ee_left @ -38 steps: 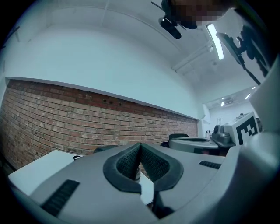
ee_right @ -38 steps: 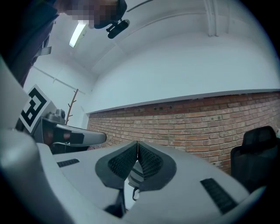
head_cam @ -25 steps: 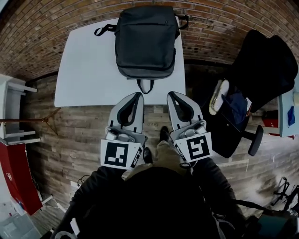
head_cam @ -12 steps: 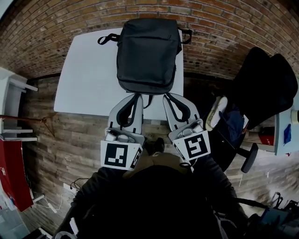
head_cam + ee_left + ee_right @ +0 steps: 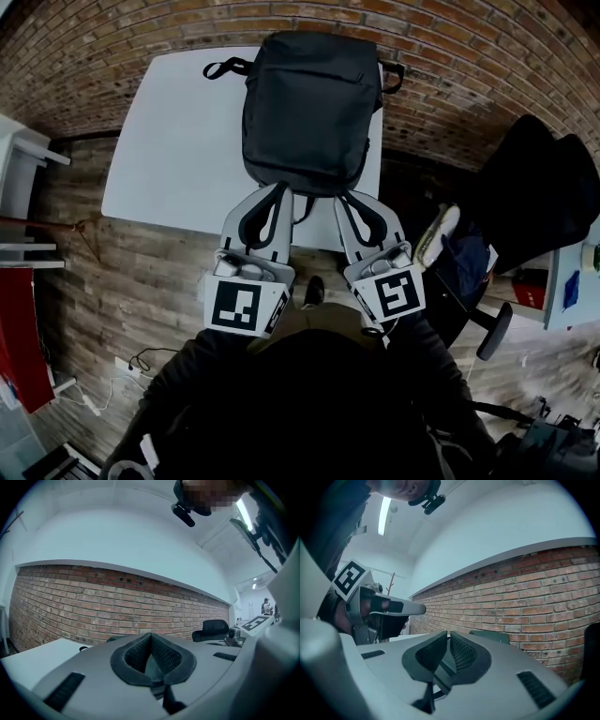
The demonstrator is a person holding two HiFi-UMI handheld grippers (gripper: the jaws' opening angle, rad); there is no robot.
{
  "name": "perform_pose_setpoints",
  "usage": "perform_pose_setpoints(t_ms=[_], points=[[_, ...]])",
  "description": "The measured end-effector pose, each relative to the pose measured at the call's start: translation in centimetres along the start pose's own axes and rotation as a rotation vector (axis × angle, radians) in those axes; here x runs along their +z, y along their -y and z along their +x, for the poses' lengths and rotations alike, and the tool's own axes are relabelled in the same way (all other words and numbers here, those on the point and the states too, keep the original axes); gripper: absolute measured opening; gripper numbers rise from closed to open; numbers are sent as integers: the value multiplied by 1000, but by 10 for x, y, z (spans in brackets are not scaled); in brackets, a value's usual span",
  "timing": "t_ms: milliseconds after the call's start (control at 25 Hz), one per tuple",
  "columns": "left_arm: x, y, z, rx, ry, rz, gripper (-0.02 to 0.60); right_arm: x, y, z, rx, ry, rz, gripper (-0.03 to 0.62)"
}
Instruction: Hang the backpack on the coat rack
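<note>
Backpack (image 5: 309, 108) lies flat on the white desk (image 5: 178, 131) against the brick wall, with its carry loop (image 5: 302, 204) toward the person. Left claw (image 5: 278, 190) and right claw (image 5: 341, 197) flank that loop, both pinched together and empty. With closed tips they could shove the bag or miss the thin loop. No brand is readable; the claws carry only square markers.

Left hand-held gripper (image 5: 278, 190), right hand-held gripper (image 5: 343, 199): jaws closed, empty, level
</note>
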State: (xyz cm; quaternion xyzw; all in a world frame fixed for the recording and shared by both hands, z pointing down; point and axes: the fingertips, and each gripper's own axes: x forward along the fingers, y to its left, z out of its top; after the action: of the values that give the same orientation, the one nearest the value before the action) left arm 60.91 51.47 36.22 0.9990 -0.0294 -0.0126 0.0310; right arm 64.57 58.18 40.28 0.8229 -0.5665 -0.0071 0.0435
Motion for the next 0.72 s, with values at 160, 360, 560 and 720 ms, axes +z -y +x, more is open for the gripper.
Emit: perform_pose_setpoints(t_ms=[160, 360, 560, 720], points=[[-19, -7, 0, 17, -9, -9, 9, -23, -3, 7, 20, -5, 8, 9], [-52, -15, 3, 35, -2, -2, 9, -67, -5, 21, 77, -34, -59, 80], [-90, -29, 2, 62, -3, -9, 9, -115, -12, 34, 133, -99, -232, 115], [-109, -35, 2, 80, -4, -14, 9, -143, -8, 47, 148, -160, -293, 124]])
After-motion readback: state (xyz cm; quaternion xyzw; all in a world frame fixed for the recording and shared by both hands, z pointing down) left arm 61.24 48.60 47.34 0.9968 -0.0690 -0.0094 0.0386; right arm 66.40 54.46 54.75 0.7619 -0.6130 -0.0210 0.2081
